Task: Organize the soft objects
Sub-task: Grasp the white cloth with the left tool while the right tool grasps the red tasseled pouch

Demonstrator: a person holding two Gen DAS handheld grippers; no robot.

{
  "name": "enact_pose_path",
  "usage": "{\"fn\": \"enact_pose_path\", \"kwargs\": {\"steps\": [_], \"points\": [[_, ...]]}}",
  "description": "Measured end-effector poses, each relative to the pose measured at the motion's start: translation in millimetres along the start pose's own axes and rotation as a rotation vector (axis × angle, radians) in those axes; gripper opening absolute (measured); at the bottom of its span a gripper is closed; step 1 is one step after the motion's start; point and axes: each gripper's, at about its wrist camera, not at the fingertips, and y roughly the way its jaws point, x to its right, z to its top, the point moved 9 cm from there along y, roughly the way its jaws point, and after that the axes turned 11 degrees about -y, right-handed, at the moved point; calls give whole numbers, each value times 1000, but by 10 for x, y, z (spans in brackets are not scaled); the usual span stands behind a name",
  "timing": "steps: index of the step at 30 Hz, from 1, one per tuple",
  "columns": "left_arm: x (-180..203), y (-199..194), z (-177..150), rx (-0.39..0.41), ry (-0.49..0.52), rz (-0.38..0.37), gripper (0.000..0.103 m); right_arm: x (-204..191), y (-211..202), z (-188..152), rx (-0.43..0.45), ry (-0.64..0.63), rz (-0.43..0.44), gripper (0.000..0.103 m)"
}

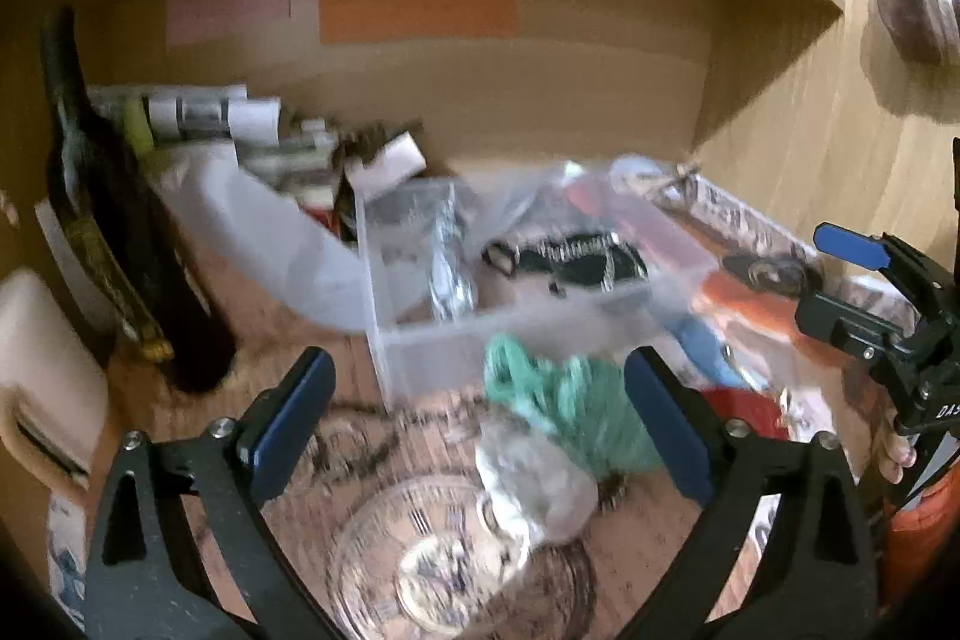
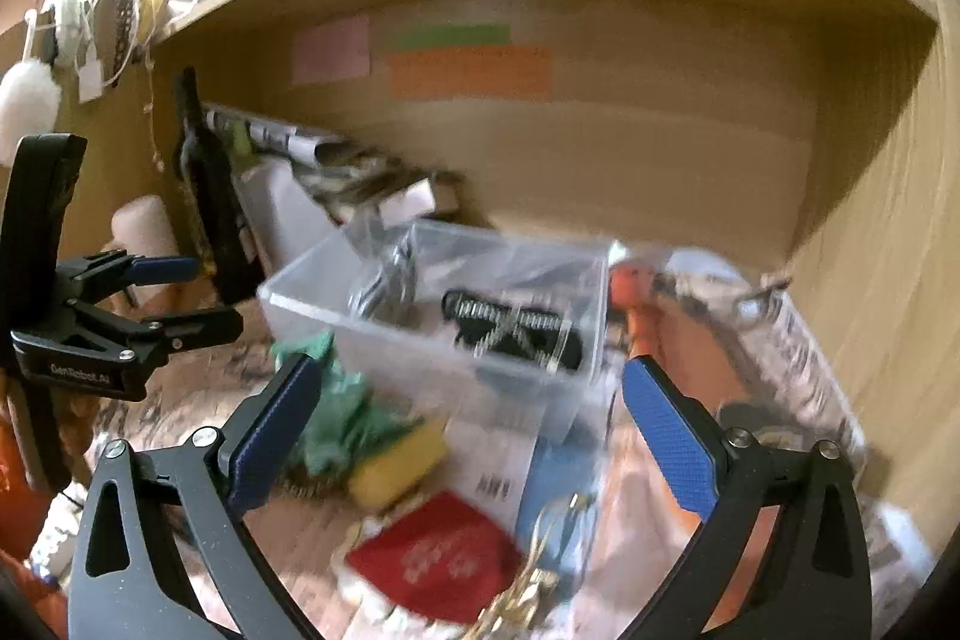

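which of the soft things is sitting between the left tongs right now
The teal green knitted bundle, lying on the desk just in front of the clear plastic box. The red fabric pouch and yellow soft piece lie outside the open left tongs.

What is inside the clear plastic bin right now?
The clear plastic bin holds a black item with silvery trim and a crinkled silvery bundle. Blur hides anything beneath them.

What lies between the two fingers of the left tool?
In the left wrist view, a green cloth and a crumpled clear bag lie between the open left tool's fingers, before the clear bin.
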Motion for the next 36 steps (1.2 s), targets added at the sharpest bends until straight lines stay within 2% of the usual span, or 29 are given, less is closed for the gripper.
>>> {"fn": "enact_pose_path", "kwargs": {"steps": [11,14,16,20,22,23,25,26,28,29,30,32,33,36], "points": [[-48,294,-669,-146,-44,7,98,-53,189,-824,-201,122,42,100],[-29,372,-776,-170,-57,-3,91,-13,204,-945,-225,167,45,97],[-6,436,-821,-189,-54,-7,82,23,214,-992,-234,202,56,84],[16,503,-846,-193,-47,-8,72,103,206,-1021,-232,242,73,69],[27,506,-839,-190,-45,-7,61,104,211,-1043,-237,245,76,56],[31,503,-834,-189,-46,-11,59,104,216,-1055,-240,246,83,54],[36,499,-821,-187,-49,-18,44,108,216,-1058,-236,248,85,47],[41,499,-818,-187,-46,-19,40,108,216,-1057,-235,248,87,44],[41,480,-805,-176,-43,-19,35,118,204,-1041,-224,251,89,32],[43,469,-801,-172,-40,-19,34,129,208,-1033,-222,251,85,29],[44,452,-796,-167,-35,-16,31,145,203,-1025,-219,251,82,21],[27,396,-765,-146,-27,-4,28,172,186,-1011,-211,257,81,17],[15,370,-748,-138,-26,1,26,183,182,-1004,-207,258,77,12],[-44,276,-660,-109,-37,13,23,226,164,-982,-195,258,63,10]]}}
